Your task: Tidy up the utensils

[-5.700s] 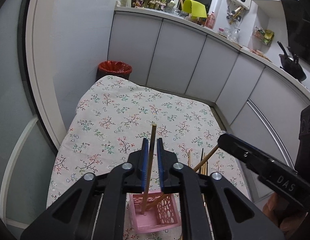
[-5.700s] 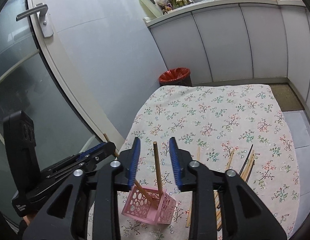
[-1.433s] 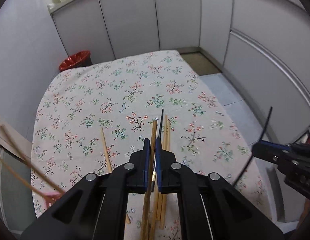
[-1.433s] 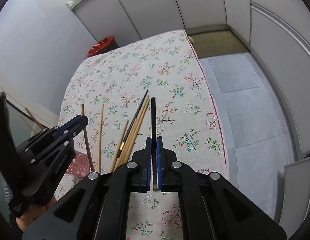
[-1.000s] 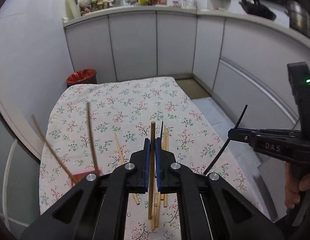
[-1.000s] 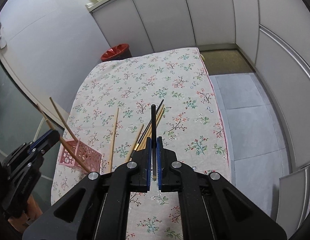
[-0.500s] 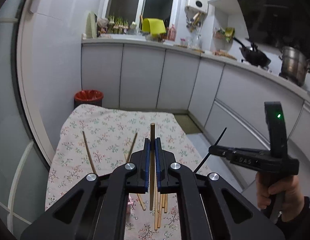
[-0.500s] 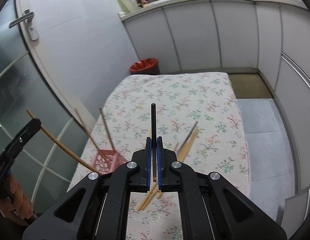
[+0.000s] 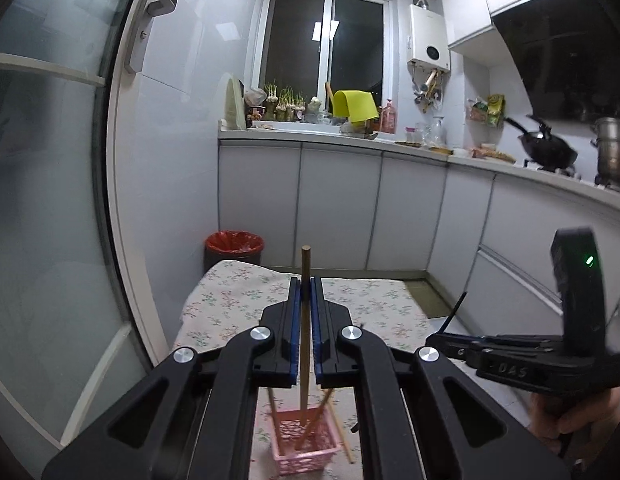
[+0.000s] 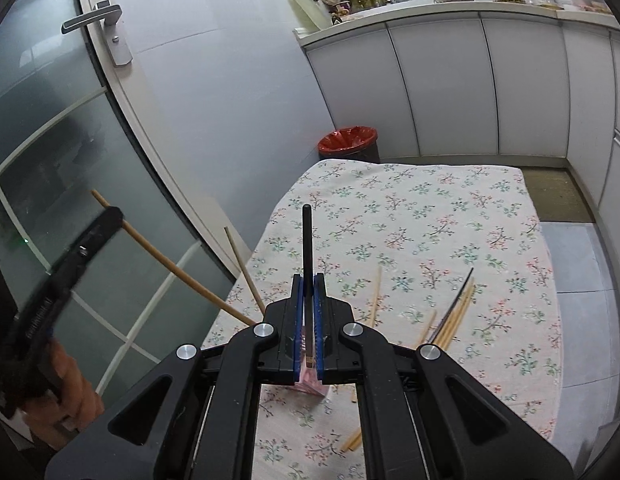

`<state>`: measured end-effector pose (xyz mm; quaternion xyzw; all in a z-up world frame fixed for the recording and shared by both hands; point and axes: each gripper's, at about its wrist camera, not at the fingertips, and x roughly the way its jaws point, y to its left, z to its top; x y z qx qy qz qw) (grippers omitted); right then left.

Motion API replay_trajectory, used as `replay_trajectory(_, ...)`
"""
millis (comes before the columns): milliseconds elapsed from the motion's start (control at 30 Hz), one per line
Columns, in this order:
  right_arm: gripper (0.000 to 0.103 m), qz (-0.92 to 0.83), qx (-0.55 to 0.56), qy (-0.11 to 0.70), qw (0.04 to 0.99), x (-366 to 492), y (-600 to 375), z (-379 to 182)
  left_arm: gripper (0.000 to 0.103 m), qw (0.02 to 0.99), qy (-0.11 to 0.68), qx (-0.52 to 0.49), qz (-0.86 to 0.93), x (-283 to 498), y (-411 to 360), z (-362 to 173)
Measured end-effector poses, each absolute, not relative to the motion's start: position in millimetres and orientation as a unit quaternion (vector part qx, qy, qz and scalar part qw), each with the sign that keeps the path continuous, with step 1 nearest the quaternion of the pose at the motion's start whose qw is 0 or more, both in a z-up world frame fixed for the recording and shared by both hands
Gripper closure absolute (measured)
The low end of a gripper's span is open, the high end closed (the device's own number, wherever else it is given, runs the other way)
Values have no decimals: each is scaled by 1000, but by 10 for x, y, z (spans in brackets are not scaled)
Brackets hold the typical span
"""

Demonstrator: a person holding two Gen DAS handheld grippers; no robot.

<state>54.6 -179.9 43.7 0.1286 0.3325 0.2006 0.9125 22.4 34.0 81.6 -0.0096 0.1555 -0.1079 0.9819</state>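
Left gripper [image 9: 305, 334] clamps a wooden chopstick [image 9: 305, 320] over the pink basket [image 9: 303, 446]; right gripper [image 10: 308, 320] pinches 1 black chopstick [image 10: 307, 248]. Release off-centre and it could tip that light basket

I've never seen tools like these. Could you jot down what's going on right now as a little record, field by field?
Setting: kitchen, table with a floral tablecloth
Left gripper: shut on a wooden chopstick, upright, lower end at the pink basket
Right gripper: shut on a black chopstick
Basket contents: a few wooden chopsticks leaning inside; exact count unclear
Loose chopsticks: several lying on the cloth, wooden plus one dark
Nearby: red-lined bin beyond the table's far end
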Motion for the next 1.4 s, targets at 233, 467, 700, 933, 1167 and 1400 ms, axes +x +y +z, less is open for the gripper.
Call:
replay_trajectory(233,99,206,138,374,894,780,-1561,121,98,965,237,-8,-112,599,334,502)
replay_trajectory(467,99,199,137,418,876,908,-1415,-181,98,942,317,-18,-105,1012,311,69)
replay_trajectory(700,92,199,145,426,870,974,-1465,-266,97,943,310,-20,-118,1053,293,39)
replay_trajectory(933,71,195,184,400,876,941,-1761,-95,77,943,302,-34,-133,1053,222,60)
replay_trajectory(1167,54,160,202,377,890,889,-2242,8,35,941,308,-29,-139,903,171,130)
replay_trajectory(1400,39,97,206,406,885,878,-2717,-186,21,918,356,-26,-173,811,-57,34)
